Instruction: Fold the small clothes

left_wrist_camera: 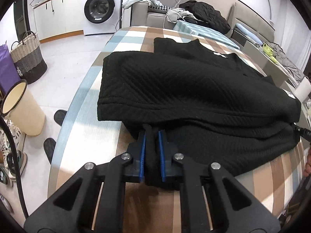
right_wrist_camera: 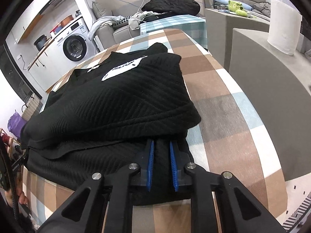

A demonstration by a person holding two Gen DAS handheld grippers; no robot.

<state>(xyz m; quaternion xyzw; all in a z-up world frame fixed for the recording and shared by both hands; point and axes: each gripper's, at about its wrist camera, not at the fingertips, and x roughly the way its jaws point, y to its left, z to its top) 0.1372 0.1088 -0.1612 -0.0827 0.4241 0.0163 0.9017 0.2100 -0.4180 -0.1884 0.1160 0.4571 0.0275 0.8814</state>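
A black ribbed knit garment lies partly folded on the checked tablecloth, with a white label showing on top in the right wrist view. My left gripper is shut on the near left edge of the garment's lower layer, black cloth pinched between its blue pads. My right gripper is shut on the near right edge of the same garment, cloth bunched between its blue pads. The upper fold hangs over both sets of fingertips.
The table's left edge drops to a tiled floor with a cream bin, a woven basket and shoes. A grey counter with a paper roll stands right of the table. A sofa with clothes and a washing machine lie beyond.
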